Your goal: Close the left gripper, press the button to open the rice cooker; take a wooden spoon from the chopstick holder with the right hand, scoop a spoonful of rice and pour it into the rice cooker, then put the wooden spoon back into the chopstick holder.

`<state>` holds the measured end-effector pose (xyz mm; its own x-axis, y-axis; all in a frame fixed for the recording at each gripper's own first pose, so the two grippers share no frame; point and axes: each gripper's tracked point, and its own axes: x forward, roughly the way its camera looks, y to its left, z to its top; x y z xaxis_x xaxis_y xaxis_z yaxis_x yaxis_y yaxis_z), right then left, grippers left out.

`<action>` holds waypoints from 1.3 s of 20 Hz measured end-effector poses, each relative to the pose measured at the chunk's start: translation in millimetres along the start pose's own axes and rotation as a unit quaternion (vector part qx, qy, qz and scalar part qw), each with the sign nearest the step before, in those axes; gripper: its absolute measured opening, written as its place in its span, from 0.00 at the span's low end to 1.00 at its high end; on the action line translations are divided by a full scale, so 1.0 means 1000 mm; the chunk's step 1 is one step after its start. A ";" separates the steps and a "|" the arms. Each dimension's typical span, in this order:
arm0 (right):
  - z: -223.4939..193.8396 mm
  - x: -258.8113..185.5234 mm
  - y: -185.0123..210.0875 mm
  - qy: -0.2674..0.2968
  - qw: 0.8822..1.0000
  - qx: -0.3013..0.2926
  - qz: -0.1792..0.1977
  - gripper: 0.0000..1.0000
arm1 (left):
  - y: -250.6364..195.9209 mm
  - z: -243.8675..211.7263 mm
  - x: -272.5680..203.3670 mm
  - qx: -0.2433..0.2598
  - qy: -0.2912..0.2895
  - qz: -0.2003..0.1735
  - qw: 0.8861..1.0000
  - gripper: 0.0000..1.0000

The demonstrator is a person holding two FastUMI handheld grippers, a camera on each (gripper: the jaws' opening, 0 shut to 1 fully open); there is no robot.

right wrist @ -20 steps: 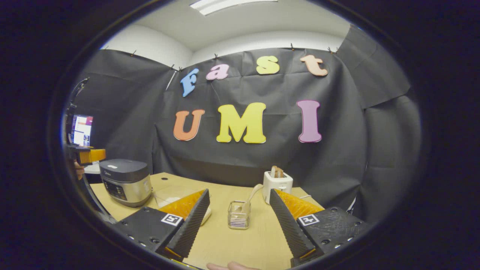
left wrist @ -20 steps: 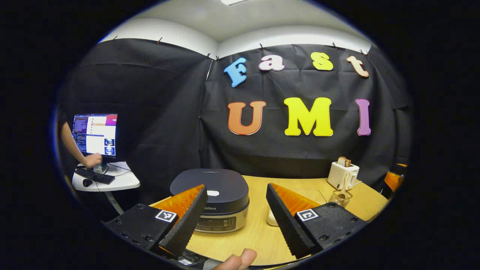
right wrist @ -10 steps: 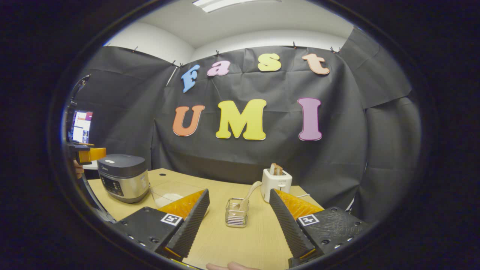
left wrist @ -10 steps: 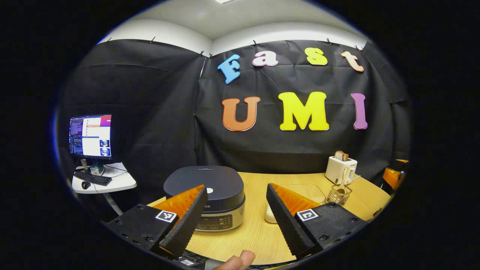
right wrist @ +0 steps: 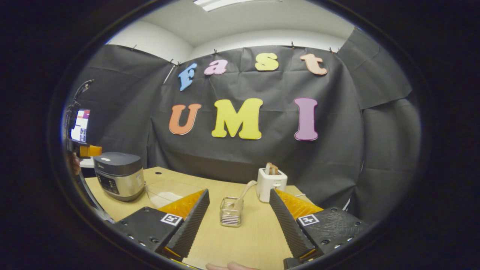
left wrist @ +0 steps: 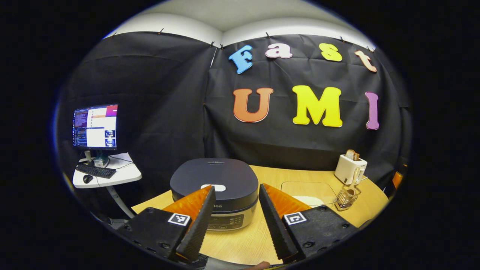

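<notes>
Fingers of my left tool (left wrist: pixel 233 221) stand apart, nothing between them, framing the shut rice cooker (left wrist: pixel 214 187) on the table (left wrist: pixel 240 240); its pale lid button (left wrist: pixel 210 187) sits just beyond the left fingertip. My right tool (right wrist: pixel 240 221) is likewise spread and empty. Right of the cooker lies a clear tray with rice (left wrist: pixel 309 189), then the wire chopstick holder (right wrist: pixel 230 212) with the wooden spoon (right wrist: pixel 243 193) leaning in it, and behind that a white toaster (right wrist: pixel 270 183).

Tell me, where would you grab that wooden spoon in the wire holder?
Probably by its handle: the wooden spoon stands bowl-down in the chopstick holder, the handle leaning up toward the toaster. The right gripper, open, could come from above and pinch the free handle across its width.
</notes>
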<state>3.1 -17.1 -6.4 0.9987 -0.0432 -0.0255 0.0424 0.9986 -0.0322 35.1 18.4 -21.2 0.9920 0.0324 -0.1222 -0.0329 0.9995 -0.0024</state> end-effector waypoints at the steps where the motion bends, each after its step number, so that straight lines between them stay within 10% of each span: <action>1: 0.004 -0.002 0.000 -0.004 1.000 0.000 0.002 0.96 | 0.001 0.004 0.003 0.004 0.002 -0.001 1.000 0.69; 11: 0.016 -0.014 -0.009 -0.016 1.000 -0.002 -0.011 0.96 | 0.028 -0.002 0.041 0.014 0.091 0.007 0.996 0.00; 26: 0.031 -0.026 -0.025 -0.037 0.999 0.011 -0.020 0.95 | 0.047 -0.040 0.070 0.040 0.187 0.018 0.981 0.03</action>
<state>-23.5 -39.6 26.3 0.9955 -0.0817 0.0489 0.0823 0.9966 -0.0096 97.8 67.2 -69.5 0.8758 0.0771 -0.4765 -0.0420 0.9956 0.0840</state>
